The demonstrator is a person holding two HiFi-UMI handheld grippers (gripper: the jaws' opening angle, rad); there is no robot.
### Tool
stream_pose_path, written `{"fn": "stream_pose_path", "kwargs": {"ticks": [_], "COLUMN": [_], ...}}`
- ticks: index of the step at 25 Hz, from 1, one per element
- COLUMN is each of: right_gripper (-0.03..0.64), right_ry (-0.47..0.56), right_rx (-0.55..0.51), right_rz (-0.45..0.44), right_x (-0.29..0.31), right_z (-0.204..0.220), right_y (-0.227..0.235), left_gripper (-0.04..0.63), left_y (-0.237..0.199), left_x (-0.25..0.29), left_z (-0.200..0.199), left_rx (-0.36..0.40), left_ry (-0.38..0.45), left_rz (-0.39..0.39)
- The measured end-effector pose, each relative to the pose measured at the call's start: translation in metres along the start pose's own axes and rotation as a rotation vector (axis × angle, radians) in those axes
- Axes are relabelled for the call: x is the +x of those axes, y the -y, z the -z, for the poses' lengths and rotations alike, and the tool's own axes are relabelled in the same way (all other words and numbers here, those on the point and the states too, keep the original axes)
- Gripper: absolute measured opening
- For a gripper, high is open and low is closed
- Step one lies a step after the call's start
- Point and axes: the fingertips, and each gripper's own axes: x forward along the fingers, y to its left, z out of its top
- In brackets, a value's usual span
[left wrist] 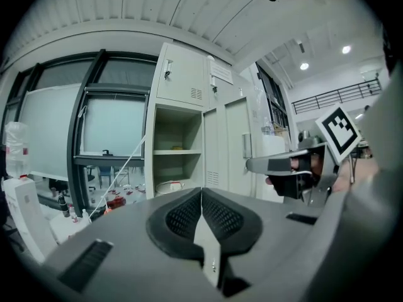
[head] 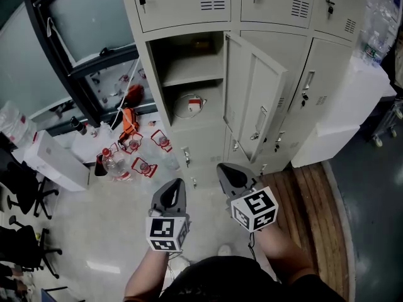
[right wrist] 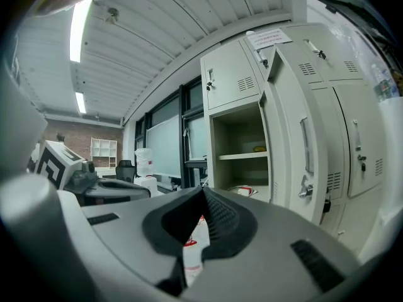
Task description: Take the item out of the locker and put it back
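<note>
Left gripper [head: 178, 182] and right gripper [head: 223, 167] both hang empty, jaws pressed together, the open locker [head: 151, 80] ahead of them

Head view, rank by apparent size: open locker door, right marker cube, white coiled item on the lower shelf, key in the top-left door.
1. open locker door
2. right marker cube, barely ahead of the next; it sits close to the camera, so unsure
3. white coiled item
4. key
</note>
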Motion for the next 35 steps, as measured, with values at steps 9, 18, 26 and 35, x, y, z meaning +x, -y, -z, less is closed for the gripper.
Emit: {"fn": "stream_pose_path", "kwargs": {"ticks": [9,18,26,35], "right_gripper": [-0.003,-0.005,-0.003,-0.003], "right_ry": [0.001,0.001,-0.006,-0.028], "right_rx": [-0.004,0.005,-0.002,-0.011], "right_rz": [-0.040,-0.058,-0.048,-0.019], "right_x": [0.000,0.004,0.024,0.064], "right_z": [0.000,0.002,0.002,0.010], "right_y": [0.025,0.043,0.056,0.075], "left_gripper": [0.005,0.005,0.005,0.008], "left_y": [0.012,0.015,-0.001,-0.027], "left_x": [0.026,0.053,0.089,0.150], "left_z": [-0.003,-0.007,-0.011,-0.009], "left_rx": [-0.006,-0.016,-0.015,0.002], "left_ry": [0.005,-0.015,-0.014,-0.015], "left_rz": [-0.039,-0.055,-0.072,-0.057]}}
